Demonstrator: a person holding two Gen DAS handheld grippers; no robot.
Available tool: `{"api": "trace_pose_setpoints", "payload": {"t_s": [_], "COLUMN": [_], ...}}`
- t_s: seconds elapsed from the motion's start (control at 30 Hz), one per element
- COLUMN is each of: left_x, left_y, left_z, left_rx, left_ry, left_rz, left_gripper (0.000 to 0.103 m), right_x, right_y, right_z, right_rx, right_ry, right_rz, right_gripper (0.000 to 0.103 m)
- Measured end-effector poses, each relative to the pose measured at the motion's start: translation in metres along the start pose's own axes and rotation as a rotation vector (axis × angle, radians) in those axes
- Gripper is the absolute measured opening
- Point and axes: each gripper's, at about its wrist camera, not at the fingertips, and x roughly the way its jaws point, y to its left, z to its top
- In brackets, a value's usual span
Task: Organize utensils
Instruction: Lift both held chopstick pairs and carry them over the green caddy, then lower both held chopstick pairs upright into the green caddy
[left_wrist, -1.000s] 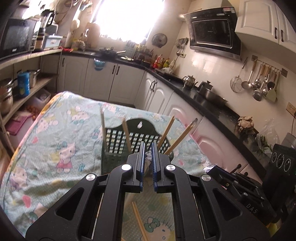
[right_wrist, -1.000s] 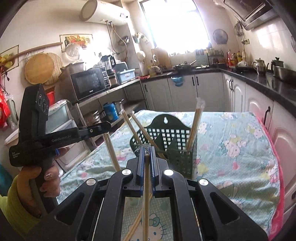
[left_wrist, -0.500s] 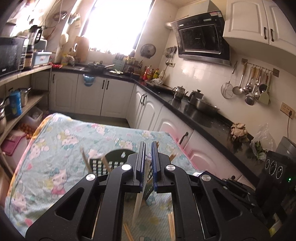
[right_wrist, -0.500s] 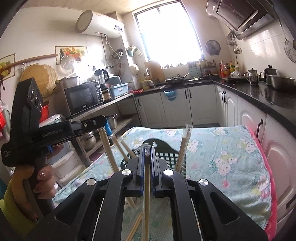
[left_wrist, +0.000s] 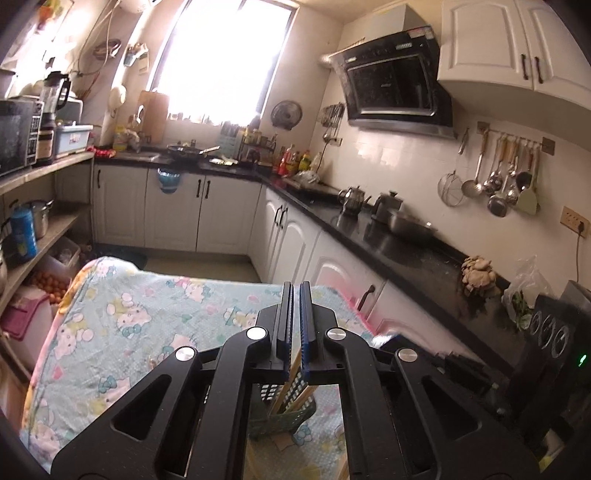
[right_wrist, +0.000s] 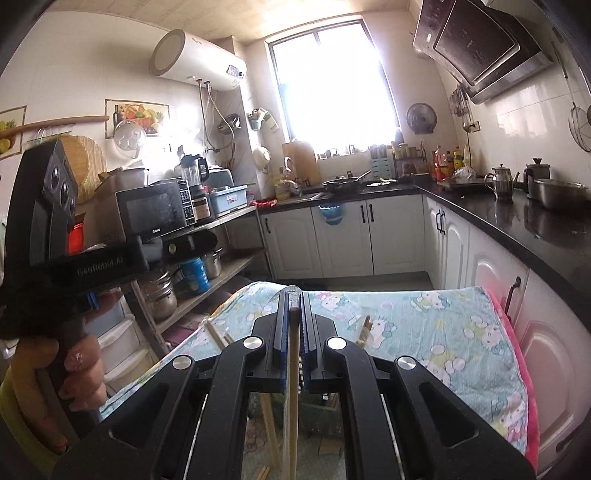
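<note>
The left gripper (left_wrist: 294, 295) is being held above the worktop (left_wrist: 122, 325), which is covered with a pale blue cartoon-cat cloth. Its two black fingers (left_wrist: 284, 317) with blue pads are clenched nearly together, and pale wooden chopsticks in a clear wrapper (left_wrist: 293, 373) are showing in the narrow gap between them, so they are grasping these sticks. Below the fingers, the dark green slotted plastic utensil basket (left_wrist: 288, 417) is sitting on the cloth, seen only partly through the gripper frame, with the lower ends of the sticks running down toward it; whether they are reaching into it cannot be told.

The right gripper (right_wrist: 294, 299) is also pointing over the same cloth-covered worktop (right_wrist: 443, 332). Its fingers (right_wrist: 282, 325) are clenched on a long pale wooden chopstick in a clear wrapper (right_wrist: 293, 387), which is standing nearly upright between the pads, its top poking just above the fingertips. Further wooden sticks (right_wrist: 364, 328) are rising from behind the gripper frame.

In the right wrist view, a person's hand (right_wrist: 74, 369) is gripping the handle of the left gripper (right_wrist: 184, 243) at the left edge.
</note>
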Motion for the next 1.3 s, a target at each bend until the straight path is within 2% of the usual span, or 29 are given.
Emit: {"api": "trace_pose_setpoints", "payload": {"t_s": [0.2, 0.37, 0.8, 1.03, 1.3], "left_x": [0.017, 0.025, 0.051, 0.071, 0.087], "left_y": [0.027, 0.035, 0.052, 0.054, 0.054], "left_z": [-0.025, -0.052, -0.102, -0.114, -0.116], "left_rx": [-0.053, -0.045, -0.074, -0.073, -0.066], "left_ry": [0.091, 0.168, 0.315, 0.36, 0.372], "left_rz": [0.045, 0.051, 0.072, 0.089, 0.114], "left_gripper": [0.001, 0.016, 0.017, 0.017, 0.017], "right_x": [0.015, 0.022, 0.034, 0.04, 0.049], "right_y": [-0.006, -0.01, -0.016, -0.016, -0.014], "right_z": [0.008, 0.014, 0.036, 0.05, 0.063], "right_rx": [0.017, 0.024, 0.026, 0.008, -0.013], "right_ry": [-0.009, -0.016, -0.077, -0.106, -0.145], "right_rz": [-0.003, -0.008, -0.011, -0.017, -0.005], "right_gripper": [0.006, 0.006, 0.006, 0.006, 0.006]}}
